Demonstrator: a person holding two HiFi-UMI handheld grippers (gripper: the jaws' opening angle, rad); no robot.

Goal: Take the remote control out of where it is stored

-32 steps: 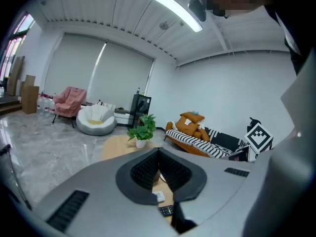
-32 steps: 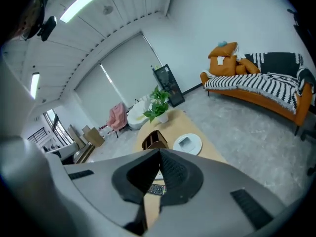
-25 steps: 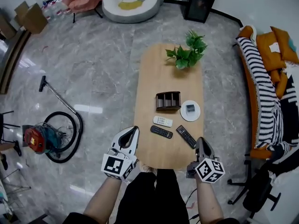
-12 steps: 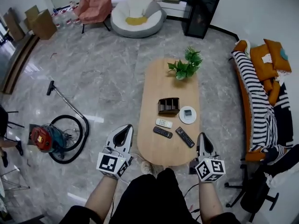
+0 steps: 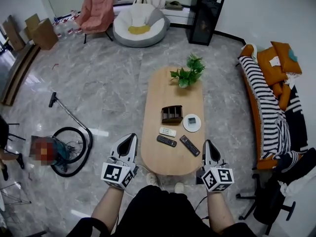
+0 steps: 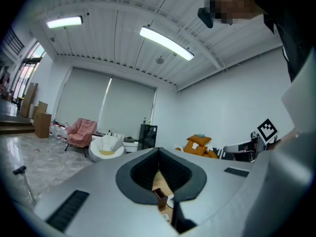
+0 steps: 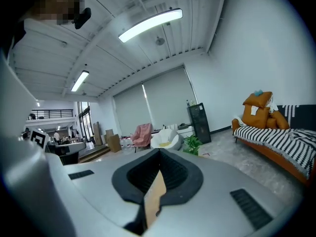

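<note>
The white remote control point(image 5: 167, 131) and two black remote controls point(image 5: 166, 141) lie loose near the desk's point(image 5: 173, 90) near end, just before the dark wooden holder point(image 5: 172, 114); the left hand-held gripper point(image 5: 131, 138) and right hand-held gripper point(image 5: 208, 144), both shut and empty, have lifted back from that end, so the job looks done; the holder's slots are too small to read.

Potted plant point(image 5: 186, 75) is set at far end of oval wooden table point(image 5: 170, 90). White dish point(image 5: 192, 123) is placed mid-table. Vacuum cleaner point(image 5: 69, 144) is seen left of table, striped sofa point(image 5: 269, 98) right, white beanbag point(image 5: 138, 26) beyond.
</note>
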